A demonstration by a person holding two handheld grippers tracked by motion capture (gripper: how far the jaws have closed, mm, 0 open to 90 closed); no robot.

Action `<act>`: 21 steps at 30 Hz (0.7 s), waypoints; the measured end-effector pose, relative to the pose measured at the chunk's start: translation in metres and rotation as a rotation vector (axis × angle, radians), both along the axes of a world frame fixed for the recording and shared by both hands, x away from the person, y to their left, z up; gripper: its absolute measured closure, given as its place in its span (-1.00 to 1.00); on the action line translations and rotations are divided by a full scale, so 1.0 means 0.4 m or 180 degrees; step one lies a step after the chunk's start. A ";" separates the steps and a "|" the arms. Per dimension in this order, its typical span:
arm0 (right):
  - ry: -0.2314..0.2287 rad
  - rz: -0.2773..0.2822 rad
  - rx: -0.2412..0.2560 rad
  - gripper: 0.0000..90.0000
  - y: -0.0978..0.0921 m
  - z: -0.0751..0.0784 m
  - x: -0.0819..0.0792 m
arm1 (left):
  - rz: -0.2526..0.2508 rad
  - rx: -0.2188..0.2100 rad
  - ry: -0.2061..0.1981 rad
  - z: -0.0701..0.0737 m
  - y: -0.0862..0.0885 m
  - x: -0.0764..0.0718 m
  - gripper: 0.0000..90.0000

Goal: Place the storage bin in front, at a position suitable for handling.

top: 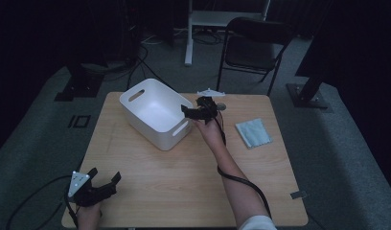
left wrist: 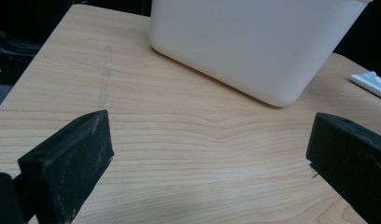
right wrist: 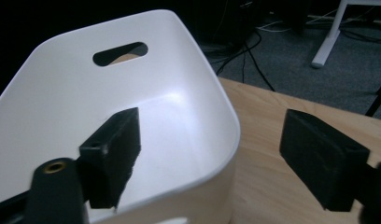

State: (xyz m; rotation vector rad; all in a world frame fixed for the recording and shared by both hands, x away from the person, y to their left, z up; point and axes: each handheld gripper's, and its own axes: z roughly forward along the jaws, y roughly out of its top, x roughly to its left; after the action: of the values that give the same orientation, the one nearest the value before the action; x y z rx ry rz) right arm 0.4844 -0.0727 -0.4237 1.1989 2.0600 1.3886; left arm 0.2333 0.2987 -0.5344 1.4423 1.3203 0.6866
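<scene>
A white plastic bin (top: 153, 110) with cut-out handles stands on the wooden table (top: 184, 177) at the back left; what shows of its inside is empty. My right gripper (top: 190, 108) is open at the bin's near right corner. In the right gripper view the right gripper (right wrist: 212, 144) straddles the bin's wall (right wrist: 216, 116), one jaw inside and one outside, holding nothing. My left gripper (top: 105, 174) rests open at the table's front left corner. In the left gripper view the left gripper (left wrist: 209, 144) faces the bin (left wrist: 244, 42) across bare wood.
A folded light blue cloth (top: 253, 132) lies on the table's right side, and its edge (left wrist: 371, 84) shows in the left gripper view. A black folding chair (top: 253, 45) and a white stand leg (top: 189, 43) are behind the table. Cables cross the floor.
</scene>
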 end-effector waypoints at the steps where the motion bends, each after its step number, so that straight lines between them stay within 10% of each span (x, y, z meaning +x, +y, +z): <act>1: 0.0006 -0.0001 0.0005 -0.54 0.001 0.000 0.005 | 0.0000 0.0010 0.0006 0.000 -0.001 0.000 -0.98; 21: 0.0233 -0.0107 -0.0271 0.31 0.034 -0.028 0.075 | -0.0051 -0.0094 -0.0023 -0.003 0.004 -0.002 -0.98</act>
State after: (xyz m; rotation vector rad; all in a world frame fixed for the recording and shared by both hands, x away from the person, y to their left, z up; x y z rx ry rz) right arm 0.5142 -0.0591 -0.4348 1.2602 2.1156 1.2463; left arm 0.2324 0.3001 -0.5356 1.4241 1.3070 0.6587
